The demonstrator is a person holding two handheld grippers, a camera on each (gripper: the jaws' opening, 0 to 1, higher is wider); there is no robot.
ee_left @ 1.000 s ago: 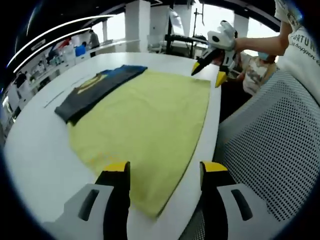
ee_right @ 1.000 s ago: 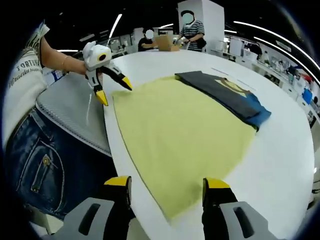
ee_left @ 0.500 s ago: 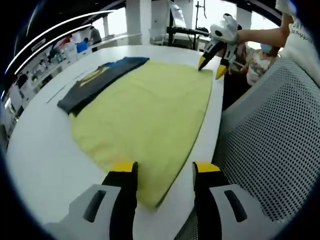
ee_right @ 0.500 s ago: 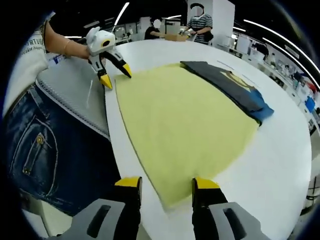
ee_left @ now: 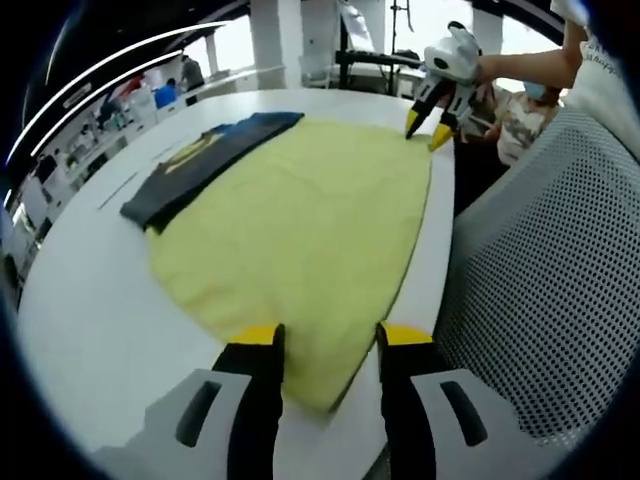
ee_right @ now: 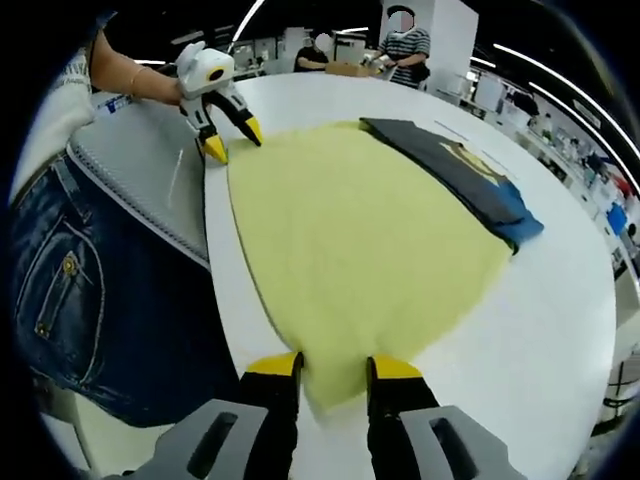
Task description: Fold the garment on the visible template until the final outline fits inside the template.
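Nearest the left gripper view's lens, the left gripper (ee_left: 328, 340) sits low over the white table (ee_left: 90, 330), its yellow-tipped jaws parted either side of the near corner of the yellow garment (ee_left: 300, 230); they flank the fabric edge, and whether they pinch it I cannot tell. In the right gripper view, the right gripper (ee_right: 334, 366) takes the same pose at the garment's other near corner (ee_right: 360, 250), jaws narrowly apart around the hem. The garment is soft, matte cloth, spread flat in a broad rounded sheet along the table's curved edge. Beside that edge stands a chair with grey perforated mesh (ee_left: 540, 290). Farther off, just beyond the yellow cloth's far edge, a dark grey folded shirt (ee_left: 200, 160) with blue trim and a yellow print lies flat.
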